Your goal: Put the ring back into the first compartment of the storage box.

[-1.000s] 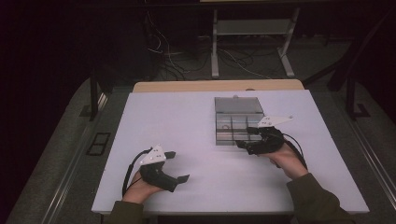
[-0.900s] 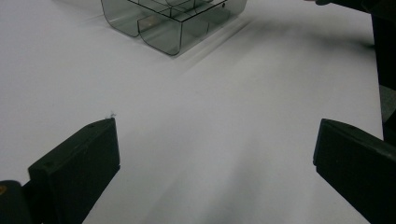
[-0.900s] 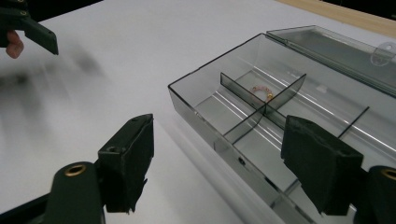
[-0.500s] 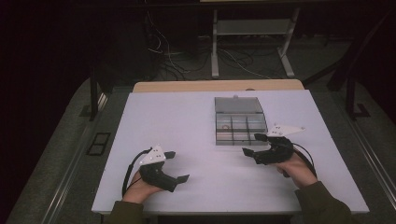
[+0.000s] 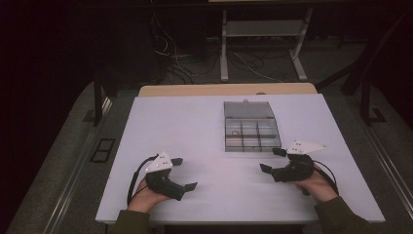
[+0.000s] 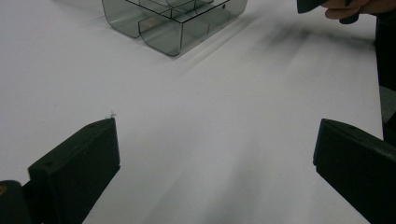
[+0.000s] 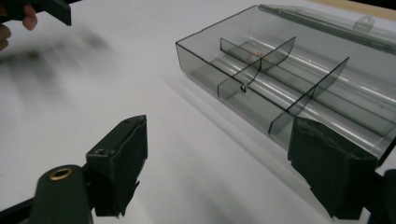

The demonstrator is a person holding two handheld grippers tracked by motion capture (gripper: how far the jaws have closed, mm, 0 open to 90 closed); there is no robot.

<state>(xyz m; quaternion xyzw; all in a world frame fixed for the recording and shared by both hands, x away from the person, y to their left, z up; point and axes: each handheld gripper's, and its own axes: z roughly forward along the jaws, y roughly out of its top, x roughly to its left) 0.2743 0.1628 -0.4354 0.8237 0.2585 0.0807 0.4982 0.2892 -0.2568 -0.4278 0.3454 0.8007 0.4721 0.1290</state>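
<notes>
Two grippers rest low over the white table (image 5: 195, 126), and the landmark for both is the smoky clear compartment box (image 5: 251, 132) with its lid folded back; the right gripper (image 5: 272, 160) has drawn away from that box since the earlier frames, when it hovered at the box's near right corner, and now sits off the near right corner, apart from it and closer to the person; its jaws have just been opening and stand wide with nothing between them, the box's near wall (image 7: 261, 112) showing between them in the right gripper view; the left gripper (image 5: 184, 173) lies well to the near left of the box, in the same spot as before, jaws spread wide over bare table; a small reddish item (image 5: 235, 131) lies in a left compartment of the box.
</notes>
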